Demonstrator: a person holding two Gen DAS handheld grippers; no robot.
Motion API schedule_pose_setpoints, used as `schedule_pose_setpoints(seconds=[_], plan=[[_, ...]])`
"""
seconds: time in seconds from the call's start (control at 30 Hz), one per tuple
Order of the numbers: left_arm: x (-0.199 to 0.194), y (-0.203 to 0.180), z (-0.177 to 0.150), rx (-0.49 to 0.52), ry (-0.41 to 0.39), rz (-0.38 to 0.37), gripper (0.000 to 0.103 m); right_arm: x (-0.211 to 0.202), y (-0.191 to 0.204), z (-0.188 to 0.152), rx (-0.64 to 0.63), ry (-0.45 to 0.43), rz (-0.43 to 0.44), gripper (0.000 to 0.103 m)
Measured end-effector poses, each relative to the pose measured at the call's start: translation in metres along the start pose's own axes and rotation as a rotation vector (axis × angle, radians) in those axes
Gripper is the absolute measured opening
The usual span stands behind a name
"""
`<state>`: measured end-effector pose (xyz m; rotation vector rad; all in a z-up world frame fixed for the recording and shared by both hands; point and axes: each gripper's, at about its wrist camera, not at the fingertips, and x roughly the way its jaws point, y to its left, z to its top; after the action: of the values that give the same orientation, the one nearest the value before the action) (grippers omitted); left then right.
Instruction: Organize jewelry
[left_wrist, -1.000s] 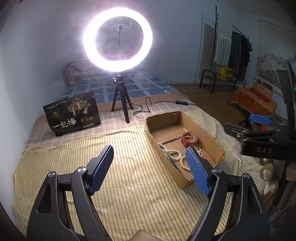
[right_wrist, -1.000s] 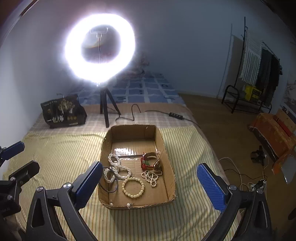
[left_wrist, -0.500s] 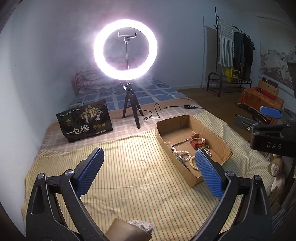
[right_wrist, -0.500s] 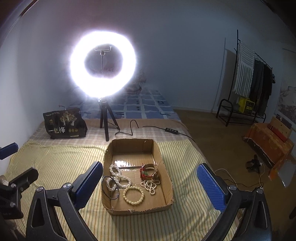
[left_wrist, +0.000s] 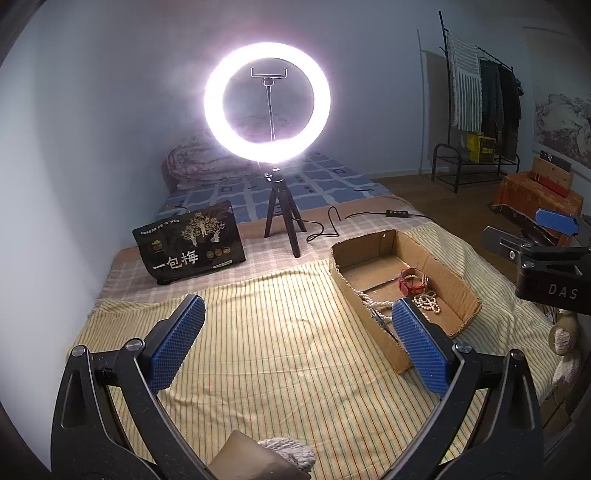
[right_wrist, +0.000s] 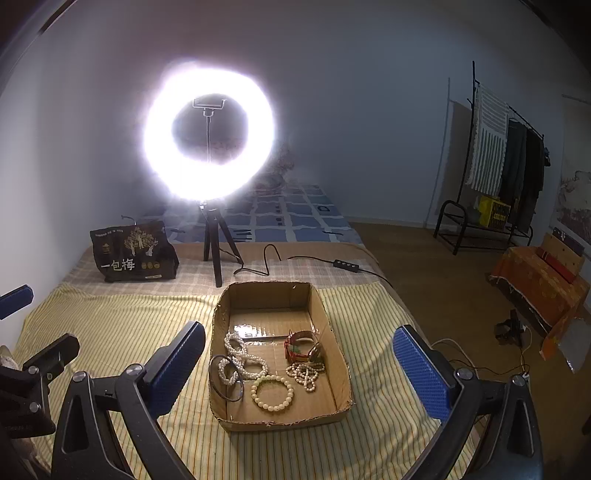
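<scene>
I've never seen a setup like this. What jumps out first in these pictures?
The glowing white ring light on its black tripod dominates, standing on the bed behind everything. In front of it, a shallow brown cardboard box on the yellow striped bedspread holds pearl strands, a cream bead bracelet and a red watch.

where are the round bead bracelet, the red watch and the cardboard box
round bead bracelet (right_wrist: 272, 392): right wrist view, on the beads of its near arc
red watch (right_wrist: 295, 349): right wrist view, on its red strap
cardboard box (right_wrist: 284, 417): right wrist view, on its near wall
</scene>
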<state>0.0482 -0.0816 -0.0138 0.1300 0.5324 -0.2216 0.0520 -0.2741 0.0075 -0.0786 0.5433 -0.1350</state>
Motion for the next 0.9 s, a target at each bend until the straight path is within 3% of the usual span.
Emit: schedule_pose_setpoints(seconds=[0.9], plan=[[-0.0006,-0.0034,0.0015,0.025,0.012,0.034,0.103,0.0012,0.0025,-0.0040,-0.017,0.010,0.008,0.103]])
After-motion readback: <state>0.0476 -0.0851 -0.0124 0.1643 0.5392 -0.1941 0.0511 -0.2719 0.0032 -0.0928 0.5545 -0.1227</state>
